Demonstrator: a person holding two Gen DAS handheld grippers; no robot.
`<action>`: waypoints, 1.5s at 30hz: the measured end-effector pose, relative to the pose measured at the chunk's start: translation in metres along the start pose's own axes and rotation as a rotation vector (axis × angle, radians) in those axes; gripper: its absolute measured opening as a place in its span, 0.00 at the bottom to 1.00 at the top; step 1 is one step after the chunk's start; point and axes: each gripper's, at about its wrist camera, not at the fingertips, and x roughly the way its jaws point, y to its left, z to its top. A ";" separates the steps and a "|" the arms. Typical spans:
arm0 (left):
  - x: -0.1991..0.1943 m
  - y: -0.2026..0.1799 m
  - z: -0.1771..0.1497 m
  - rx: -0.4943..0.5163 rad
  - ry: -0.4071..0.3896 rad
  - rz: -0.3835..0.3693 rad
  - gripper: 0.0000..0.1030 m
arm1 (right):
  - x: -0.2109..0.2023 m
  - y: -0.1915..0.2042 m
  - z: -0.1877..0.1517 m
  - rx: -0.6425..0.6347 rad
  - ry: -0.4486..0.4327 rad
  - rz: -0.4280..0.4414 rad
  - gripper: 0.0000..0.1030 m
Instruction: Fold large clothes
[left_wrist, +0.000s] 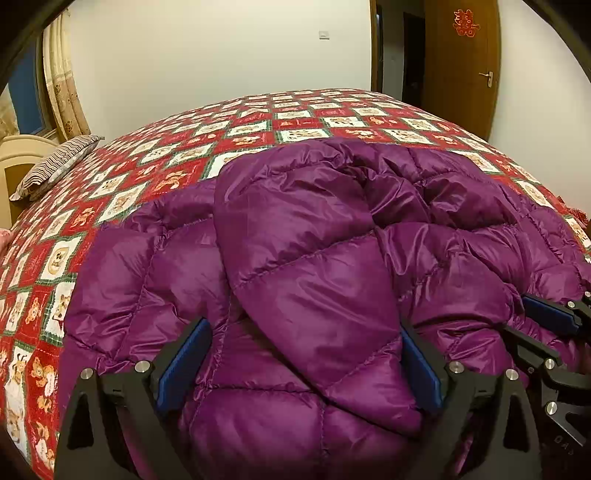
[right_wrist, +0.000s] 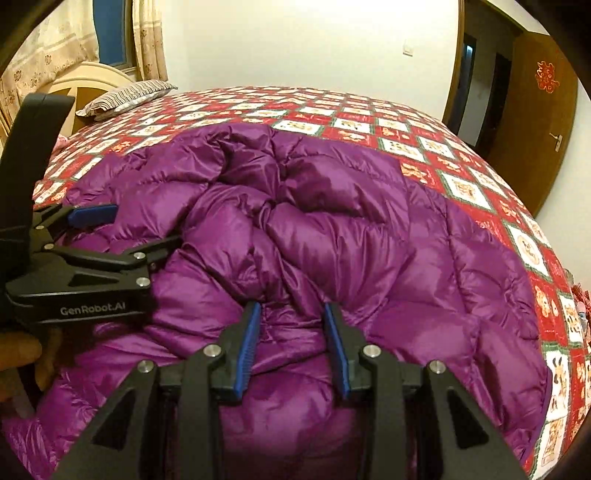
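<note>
With the shiny purple quilted down jacket (left_wrist: 295, 258) bunched ahead of both fingertips, left gripper (left_wrist: 301, 363) gapes wide, right gripper (right_wrist: 293, 350) half-open, neither gripping; pinch deep, full layers.

The bed (left_wrist: 258, 122) before me wears a red, white and green patchwork cover of small bear squares that reaches every edge in view. A purple quilted down coat (left_wrist: 314, 258), rumpled and partly folded over itself, lies directly on the cover along the near edge. A striped pillow (left_wrist: 59, 162) sits at the far left corner, against the cream headboard (right_wrist: 85, 79).
</note>
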 end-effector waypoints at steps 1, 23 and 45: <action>0.000 0.000 0.000 0.001 0.001 0.003 0.94 | 0.000 0.000 0.000 -0.001 0.000 -0.002 0.38; 0.004 0.001 0.000 0.006 0.011 0.023 0.98 | 0.001 0.004 0.000 -0.015 0.004 -0.024 0.38; -0.216 0.083 -0.132 -0.017 -0.062 0.064 0.97 | -0.158 -0.044 -0.103 0.103 0.047 -0.005 0.77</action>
